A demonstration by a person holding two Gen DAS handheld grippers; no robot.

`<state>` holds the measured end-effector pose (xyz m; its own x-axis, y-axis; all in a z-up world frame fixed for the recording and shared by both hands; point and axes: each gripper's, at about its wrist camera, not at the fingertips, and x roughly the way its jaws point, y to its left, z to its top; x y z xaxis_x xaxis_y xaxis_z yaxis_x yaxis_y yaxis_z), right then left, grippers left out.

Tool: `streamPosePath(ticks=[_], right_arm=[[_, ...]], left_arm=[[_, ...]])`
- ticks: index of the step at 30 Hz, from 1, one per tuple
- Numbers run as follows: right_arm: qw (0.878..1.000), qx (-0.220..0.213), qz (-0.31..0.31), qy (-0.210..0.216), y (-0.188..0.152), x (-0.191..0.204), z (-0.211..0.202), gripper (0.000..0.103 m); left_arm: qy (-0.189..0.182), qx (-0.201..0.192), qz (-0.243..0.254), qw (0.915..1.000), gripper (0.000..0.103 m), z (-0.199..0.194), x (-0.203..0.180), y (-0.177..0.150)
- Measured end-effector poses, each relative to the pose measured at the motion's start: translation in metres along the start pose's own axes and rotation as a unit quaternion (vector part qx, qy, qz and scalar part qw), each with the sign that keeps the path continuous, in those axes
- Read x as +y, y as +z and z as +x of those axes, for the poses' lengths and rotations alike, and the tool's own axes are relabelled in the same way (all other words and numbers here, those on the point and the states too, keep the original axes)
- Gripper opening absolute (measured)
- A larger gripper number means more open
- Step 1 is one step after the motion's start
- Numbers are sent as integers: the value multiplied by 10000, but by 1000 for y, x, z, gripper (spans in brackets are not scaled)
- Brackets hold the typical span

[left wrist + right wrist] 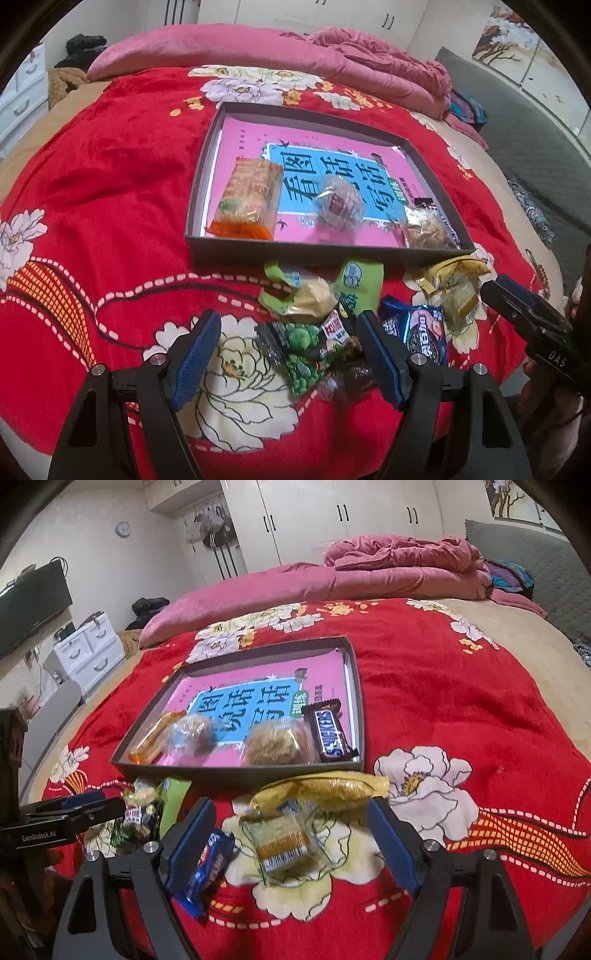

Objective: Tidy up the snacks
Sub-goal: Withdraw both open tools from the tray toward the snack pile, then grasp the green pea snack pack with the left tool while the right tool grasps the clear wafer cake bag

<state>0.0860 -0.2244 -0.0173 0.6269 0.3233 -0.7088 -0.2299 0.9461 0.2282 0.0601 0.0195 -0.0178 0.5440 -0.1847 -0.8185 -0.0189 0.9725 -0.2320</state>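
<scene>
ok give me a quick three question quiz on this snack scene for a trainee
1. True or false: the Snickers bar lies inside the dark tray.
2. Which snack sits between the open fingers of the right gripper? A) the orange cracker pack B) the clear-wrapped pastry with a gold label C) the green pea packet
3. Fill in: the blue Oreo packet lies on the red floral ____, outside the tray.

Key: 1 true. 2 B. 3 blanket. The left gripper is open too, over the green pea packet.
</scene>
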Motion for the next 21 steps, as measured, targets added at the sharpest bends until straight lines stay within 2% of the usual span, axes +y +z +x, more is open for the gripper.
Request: streamPosePath(ticks=[12,21], right_arm=[[9993,335,-108,-101,-10,2,6,83],[9972,684,-106,-270,-16,-3,18,81]], left_arm=[[-135,369,-295,9988,77,14,-1,-6],[-62,470,-443,9979,77,23,-3,-5]])
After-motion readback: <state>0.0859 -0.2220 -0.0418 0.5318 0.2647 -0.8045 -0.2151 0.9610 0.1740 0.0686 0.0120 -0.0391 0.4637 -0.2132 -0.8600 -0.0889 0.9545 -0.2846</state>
